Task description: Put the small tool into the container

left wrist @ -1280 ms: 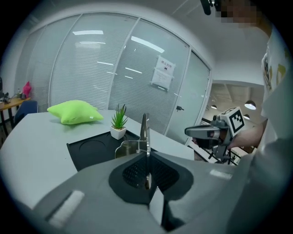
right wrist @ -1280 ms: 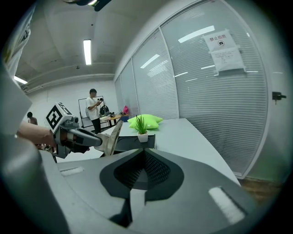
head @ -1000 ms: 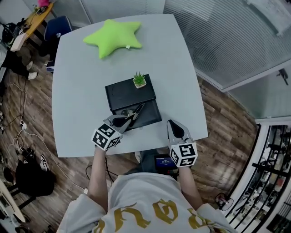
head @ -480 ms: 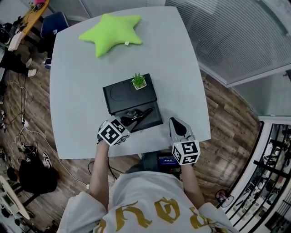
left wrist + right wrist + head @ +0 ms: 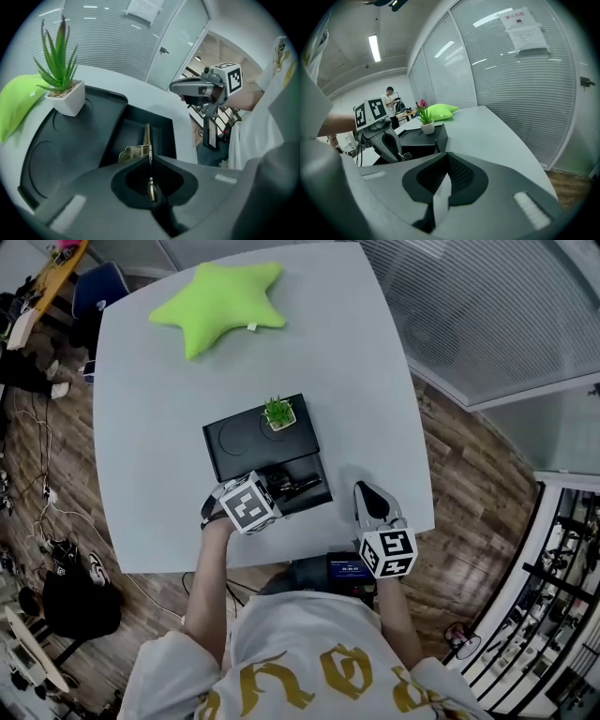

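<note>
A black container [image 5: 246,444] lies on the grey table, with a recessed compartment at its near end. My left gripper [image 5: 272,487] is at that compartment's near-left edge, shut on a small metal tool [image 5: 300,485]. The tool reaches out over the compartment. In the left gripper view the tool [image 5: 146,149] sticks out from the closed jaws, low over the compartment floor [image 5: 131,133]. My right gripper [image 5: 370,504] rests near the table's front edge, right of the container, shut with nothing in it. The right gripper view shows the closed jaws of the right gripper [image 5: 443,180] and the left gripper [image 5: 383,137].
A small potted plant [image 5: 277,412] stands on the container's far right corner. A green star cushion [image 5: 214,302] lies at the table's far end. The table's front edge [image 5: 309,545] is close to both grippers. A person [image 5: 389,100] stands far off in the room.
My left gripper has carried the tool to the right and lower, from the container's near-left rim to over the compartment. The right gripper has barely moved.
</note>
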The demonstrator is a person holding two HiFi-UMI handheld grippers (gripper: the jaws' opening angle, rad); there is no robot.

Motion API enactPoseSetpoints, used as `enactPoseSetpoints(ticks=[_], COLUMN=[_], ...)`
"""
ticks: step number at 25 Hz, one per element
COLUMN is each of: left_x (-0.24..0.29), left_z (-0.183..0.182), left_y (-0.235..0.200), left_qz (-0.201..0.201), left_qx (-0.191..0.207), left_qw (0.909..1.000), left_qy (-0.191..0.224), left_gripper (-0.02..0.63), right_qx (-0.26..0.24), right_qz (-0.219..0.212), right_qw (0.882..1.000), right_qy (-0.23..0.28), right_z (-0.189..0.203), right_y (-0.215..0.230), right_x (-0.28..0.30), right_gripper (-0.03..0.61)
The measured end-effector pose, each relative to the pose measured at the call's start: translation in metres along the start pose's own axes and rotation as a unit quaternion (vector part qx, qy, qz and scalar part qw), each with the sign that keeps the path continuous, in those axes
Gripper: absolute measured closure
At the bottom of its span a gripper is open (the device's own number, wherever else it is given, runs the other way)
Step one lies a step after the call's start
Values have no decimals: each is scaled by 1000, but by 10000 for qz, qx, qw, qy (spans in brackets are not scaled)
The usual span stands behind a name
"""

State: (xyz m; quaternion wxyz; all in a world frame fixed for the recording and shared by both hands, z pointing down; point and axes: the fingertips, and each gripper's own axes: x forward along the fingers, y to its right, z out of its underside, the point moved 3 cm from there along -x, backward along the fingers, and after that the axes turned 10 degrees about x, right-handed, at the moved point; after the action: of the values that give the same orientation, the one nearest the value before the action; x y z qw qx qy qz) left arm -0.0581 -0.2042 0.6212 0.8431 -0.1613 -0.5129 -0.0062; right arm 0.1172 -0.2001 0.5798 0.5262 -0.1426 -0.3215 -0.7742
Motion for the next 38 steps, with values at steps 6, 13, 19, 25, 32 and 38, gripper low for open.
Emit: enactPoseSetpoints(ticks=[6,13,19,25,32,38], left_x=[9,18,32,30,-9,-75], left_z=[1,1,6,8,-7,-22], left_y=[-3,0,-7,-8,-17,-8], left_qz=[212,406,-15,-540,-1633,-2670], left_qx=[40,-213,0,48,-269,-1044], left_qw=[9997,9989,9998,9983,9847,9335], left_qy=[-148,7,-180,-205,553,2156], left_gripper=[608,603,515,459,457,457], right_qx=[-21,-80,-112,-113,-530,-708], right_qz=[-43,-159,-149,-46,65,-149], right_qw=[9999,9996,9998,9999,9973,9943], right_qy=[-132,-210,-107,61,509,777], right_z=[0,-1,-7,-8,-21,-33], right_y=[2,-4,-4,-2,-15,-44], right_x=[12,24,18,-2,-28,-51], right_gripper=[554,553,553,553,553,553])
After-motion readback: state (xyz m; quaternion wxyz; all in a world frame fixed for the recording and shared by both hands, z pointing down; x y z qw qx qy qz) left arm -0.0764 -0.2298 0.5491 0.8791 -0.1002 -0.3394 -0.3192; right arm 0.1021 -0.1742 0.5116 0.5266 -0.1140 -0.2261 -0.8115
